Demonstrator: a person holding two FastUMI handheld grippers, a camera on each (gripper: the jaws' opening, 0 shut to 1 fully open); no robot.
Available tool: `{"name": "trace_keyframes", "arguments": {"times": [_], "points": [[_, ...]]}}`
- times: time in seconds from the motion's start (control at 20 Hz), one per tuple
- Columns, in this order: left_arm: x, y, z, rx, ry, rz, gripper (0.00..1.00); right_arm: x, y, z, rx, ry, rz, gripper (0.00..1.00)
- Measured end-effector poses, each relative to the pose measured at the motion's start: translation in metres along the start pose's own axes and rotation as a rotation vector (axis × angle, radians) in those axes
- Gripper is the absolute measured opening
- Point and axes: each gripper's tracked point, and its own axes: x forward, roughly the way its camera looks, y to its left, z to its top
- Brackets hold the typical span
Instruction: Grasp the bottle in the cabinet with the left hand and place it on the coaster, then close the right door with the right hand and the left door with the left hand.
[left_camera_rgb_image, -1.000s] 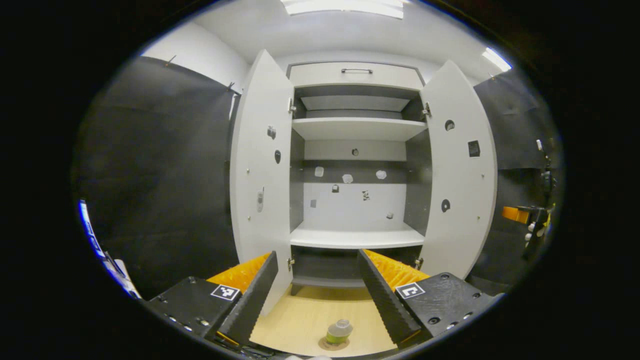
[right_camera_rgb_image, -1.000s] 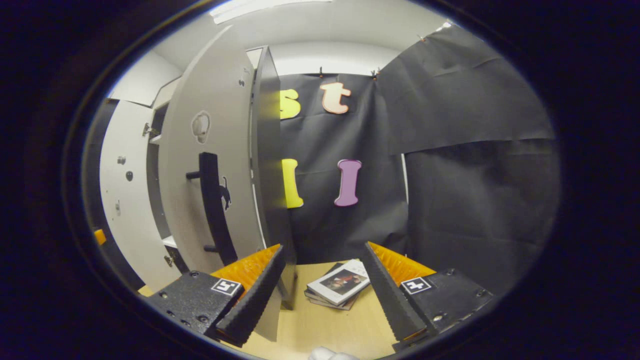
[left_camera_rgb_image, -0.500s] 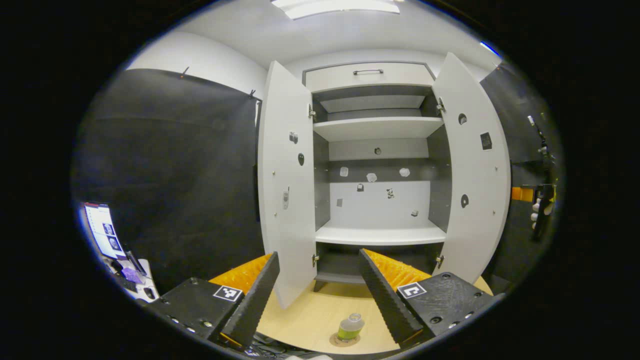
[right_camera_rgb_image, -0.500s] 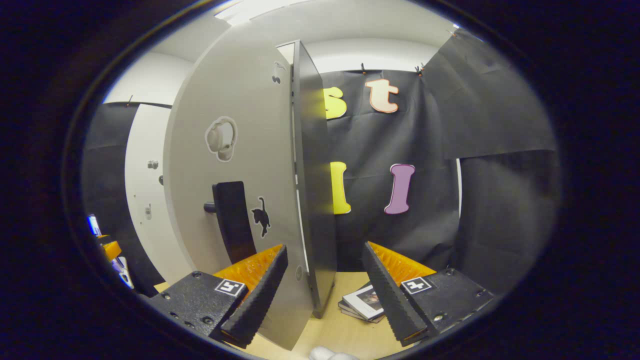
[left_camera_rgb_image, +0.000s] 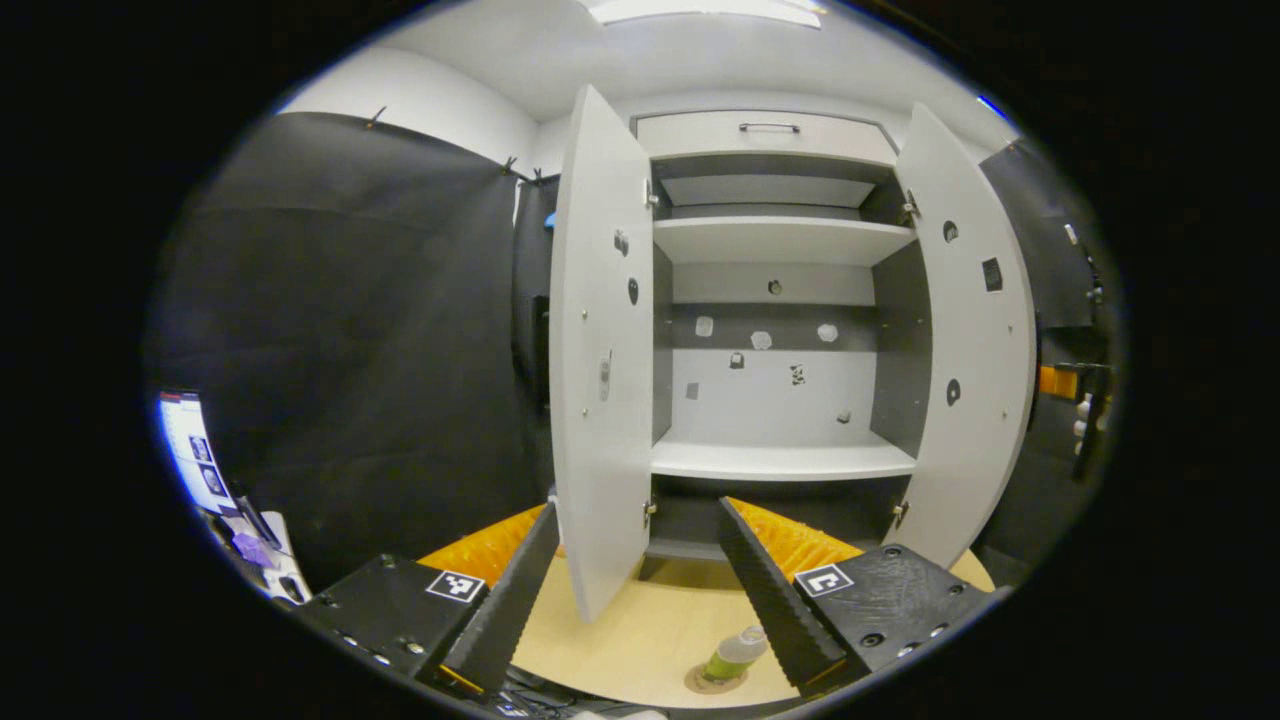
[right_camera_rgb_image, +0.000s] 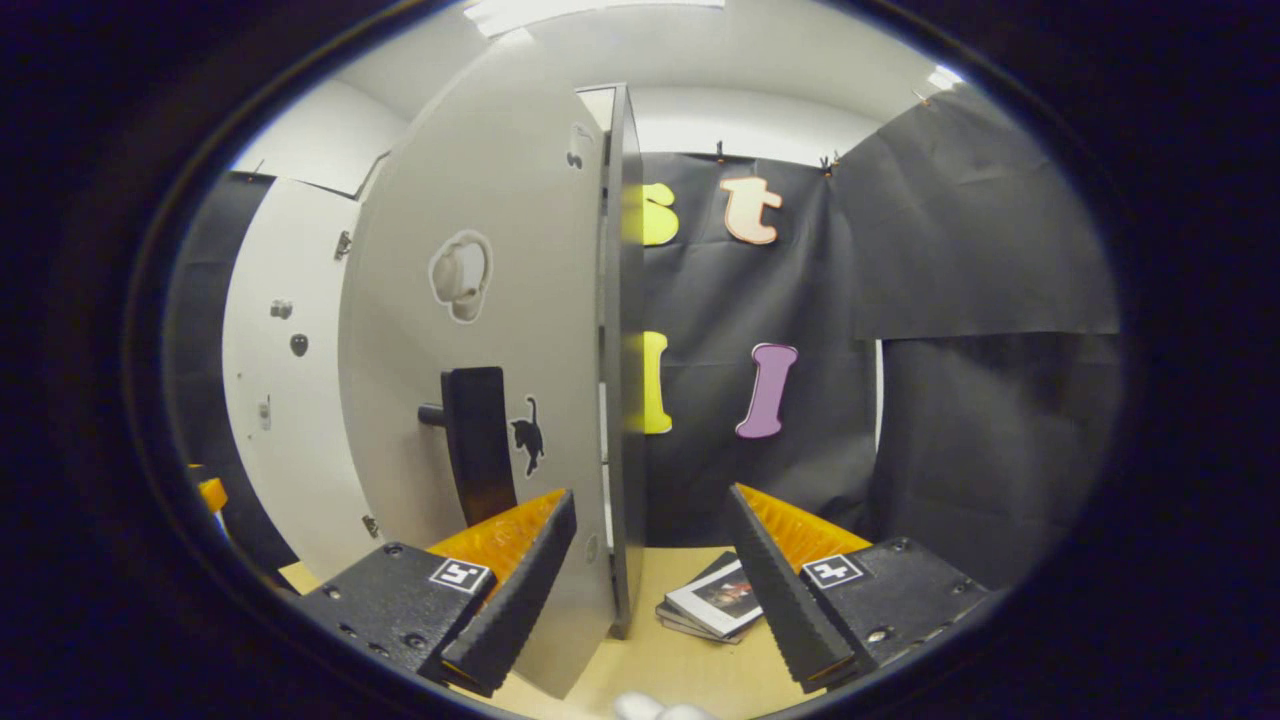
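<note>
While bottle (left_camera_rgb_image: 734, 655) tops coaster (left_camera_rgb_image: 712, 682), doors (left_camera_rgb_image: 603, 350) gape.

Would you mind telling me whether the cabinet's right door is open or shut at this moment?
Open: the right door swings out from the cabinet, leaving its shelves exposed.

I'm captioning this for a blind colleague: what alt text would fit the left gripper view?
A white cabinet stands with both doors open and its shelves bare. Below, the open left gripper frames a wooden tabletop where a small bottle sits on a round coaster, partly behind one finger.
</note>
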Motion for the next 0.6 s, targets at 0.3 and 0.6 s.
{"name": "trace_keyframes", "arguments": {"times": [0.3,0.6], "points": [[0.013,0.039,-0.004,0.037,0.007,-0.034,1.00,0.009,0.065,-0.003,-0.034,-0.019,0.001,0.99],[0.031,0.056,-0.005,0.037,0.014,-0.076,1.00,0.002,0.105,-0.020,-0.019,-0.004,0.009,0.96]]}}
